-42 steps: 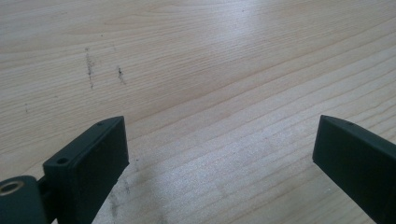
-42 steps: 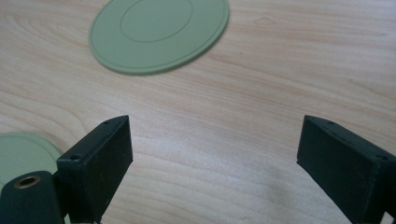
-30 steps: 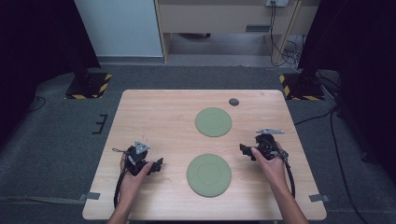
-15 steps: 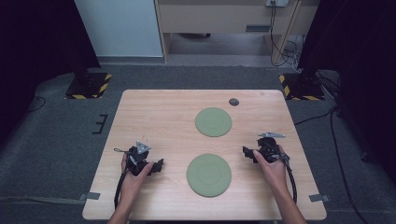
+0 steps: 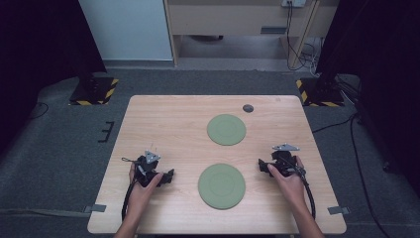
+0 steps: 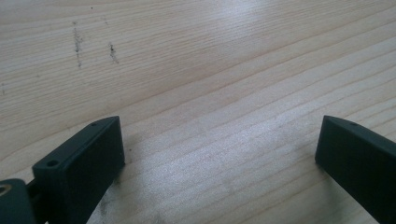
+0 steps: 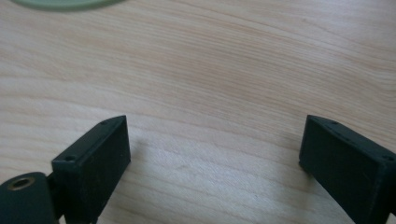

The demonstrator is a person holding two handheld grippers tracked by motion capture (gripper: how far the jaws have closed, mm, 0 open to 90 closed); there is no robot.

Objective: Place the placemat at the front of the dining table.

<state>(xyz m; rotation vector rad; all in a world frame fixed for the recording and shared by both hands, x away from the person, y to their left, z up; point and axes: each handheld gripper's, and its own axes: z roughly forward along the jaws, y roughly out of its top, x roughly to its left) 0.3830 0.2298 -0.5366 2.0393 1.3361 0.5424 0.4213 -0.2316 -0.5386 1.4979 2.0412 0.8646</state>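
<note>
- The left tongs [image 5: 167, 177] rest low on the light wooden table [image 5: 163, 124], held in the person's left hand [image 5: 143, 183]. In the left gripper view the two black jaws stand wide apart, with bare wood grain between them; they hold nothing, and the jaw tips seem to lie on or just above the table.
- The near flat round pale-green disc [image 5: 222, 185] lies flat on the table between the two tongs, a little nearer to the person than their tips, and apart from both.
- The far flat round pale-green disc [image 5: 226, 129] lies beyond the tongs, well ahead of them; a small dark round object [image 5: 248, 108] sits farther still, near the table's far edge.
- I judge the discs to be thin, light and quite stiff, perhaps smooth. Lying flat, they give no wall to pinch, so the rim is the place to take hold: one jaw must slide under the edge, or the disc must be pushed to tip it up.
- The right tongs [image 5: 261, 166], in the right hand [image 5: 289, 178], also have the jaws wide apart and empty over bare wood; the rim of a green disc [image 7: 65, 3] shows ahead of them in the right gripper view.
</note>
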